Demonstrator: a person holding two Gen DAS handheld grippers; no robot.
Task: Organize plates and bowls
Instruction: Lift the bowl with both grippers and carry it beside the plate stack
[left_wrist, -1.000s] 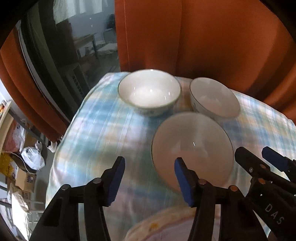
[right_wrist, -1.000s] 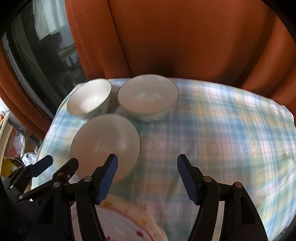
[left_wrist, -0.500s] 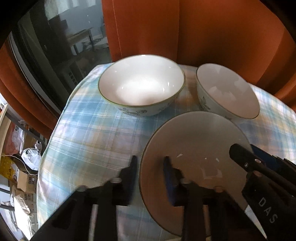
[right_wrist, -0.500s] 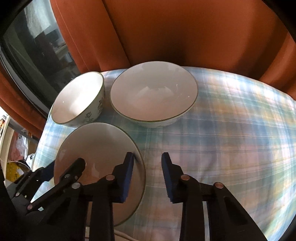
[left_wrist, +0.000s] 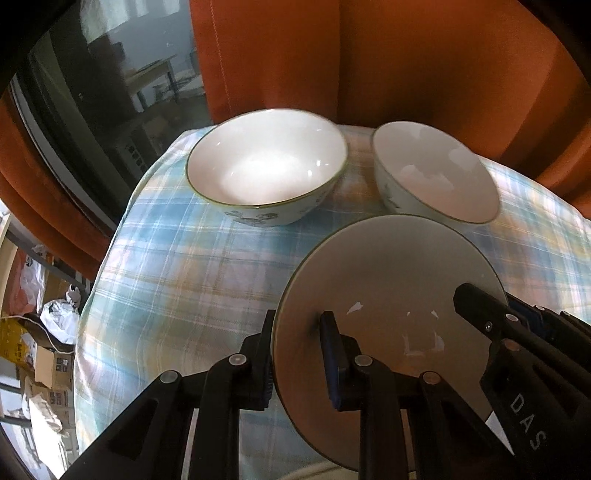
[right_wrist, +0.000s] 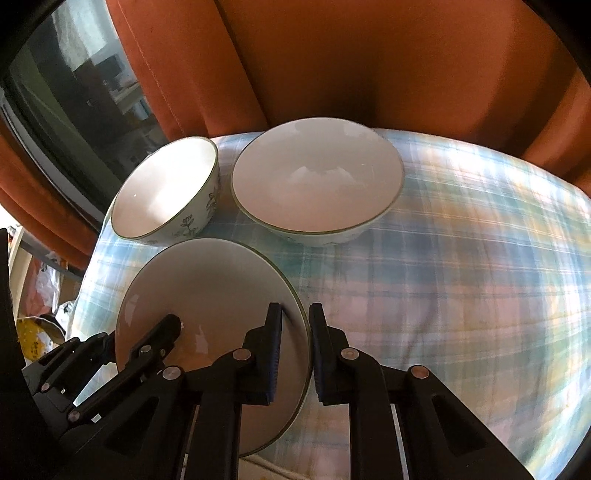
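A white bowl with a dark rim (left_wrist: 399, 280) (right_wrist: 207, 280) is nearest me on the plaid cloth. My left gripper (left_wrist: 297, 332) is shut on its left rim. My right gripper (right_wrist: 295, 325) is shut on its right rim. Each gripper also shows in the other's view, the right one (left_wrist: 517, 325) and the left one (right_wrist: 147, 343). Two more white bowls with flower prints stand behind it: the left bowl (left_wrist: 267, 168) (right_wrist: 166, 195) and the right bowl (left_wrist: 436, 177) (right_wrist: 317, 181).
The table wears a blue plaid cloth (left_wrist: 192, 280) (right_wrist: 461, 266). Orange curtains (left_wrist: 406, 66) (right_wrist: 351, 62) hang right behind it, with a dark window (left_wrist: 92, 92) at the left. The rim of a plate (right_wrist: 266, 469) shows under the near bowl. Boxes and bags (left_wrist: 44, 354) lie on the floor at the left.
Both grippers moved forward and down to the near bowl and closed from wide open onto its opposite rims.
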